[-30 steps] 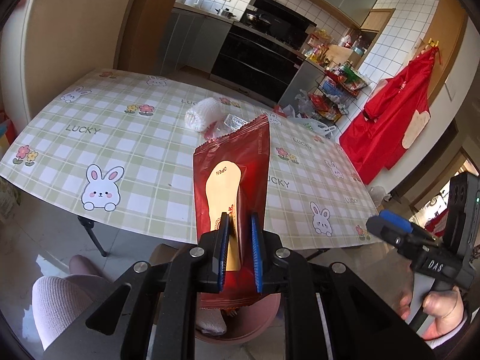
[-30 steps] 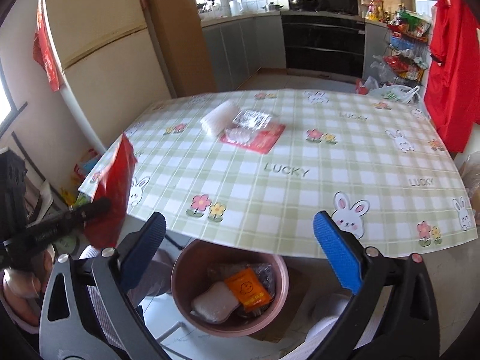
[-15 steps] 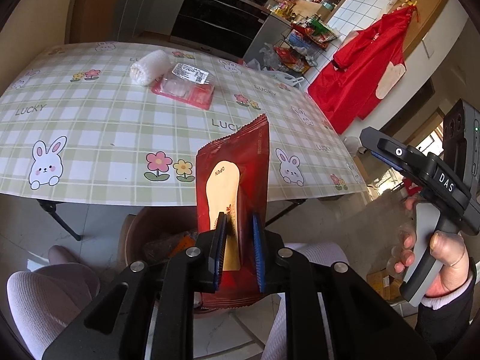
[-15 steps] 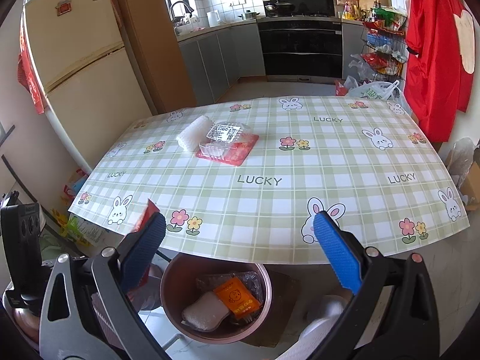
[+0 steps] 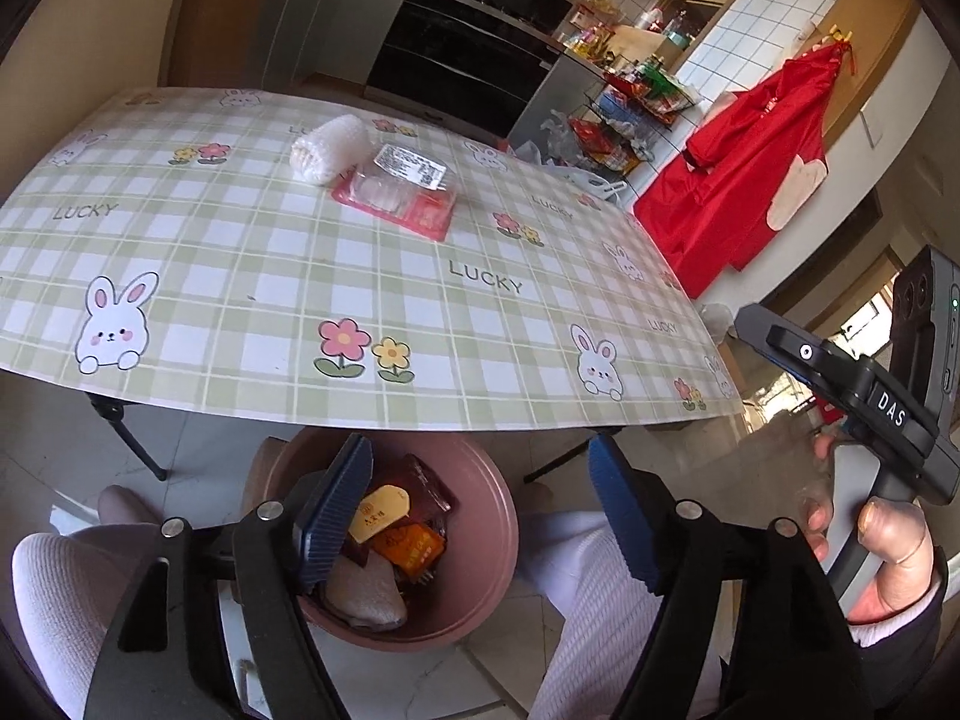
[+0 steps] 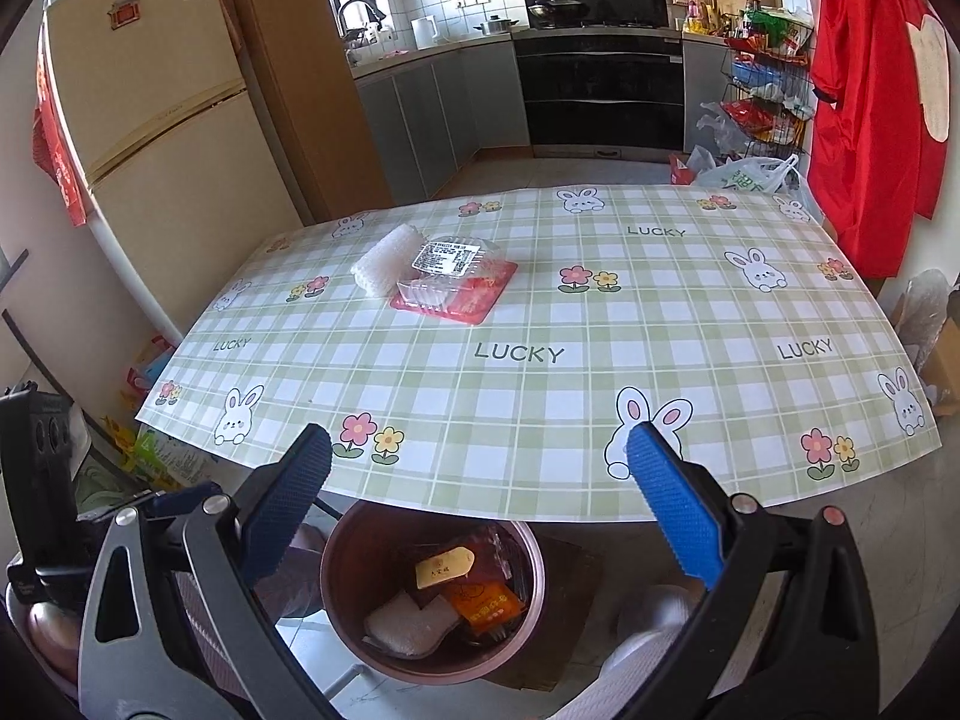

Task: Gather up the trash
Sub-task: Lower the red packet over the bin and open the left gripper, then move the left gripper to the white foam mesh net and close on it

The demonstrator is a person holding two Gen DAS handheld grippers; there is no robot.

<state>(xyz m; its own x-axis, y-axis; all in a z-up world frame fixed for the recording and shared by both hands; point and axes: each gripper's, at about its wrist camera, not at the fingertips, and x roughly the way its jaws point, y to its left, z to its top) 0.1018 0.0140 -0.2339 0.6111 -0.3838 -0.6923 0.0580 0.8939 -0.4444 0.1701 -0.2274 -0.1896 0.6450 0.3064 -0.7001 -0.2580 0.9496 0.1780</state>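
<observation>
1. Left tool hangs above the pink bin; its jaws are opening, nothing between the pads. Red snack packet lies inside the bin, on top of an orange sachet and a white wad
2. Right tool is wide, nothing in it, also near the bin, pointing across the surface
3. Bin stands on the floor, partly under the near edge of the surface, between the person's knees
4. Trash left to collect, judged: white foam roll and clear tray on a red card, touching each other, well beyond the bin on the far half of the surface
5. Judgement: step in hand is the release. Let the left jaws finish opening, then lift the tool clear of the rim before swinging away, so a pad does not catch the packet or tip the bin
6. Next reach, judged: the foam roll is soft and will squash, so a light closure across its width should do. The tray is flat and wide; gripping its near edge looks better than spanning it
7. Risk: the tray's clear lid may flex or slip; carry it low over the surface toward the bin
</observation>
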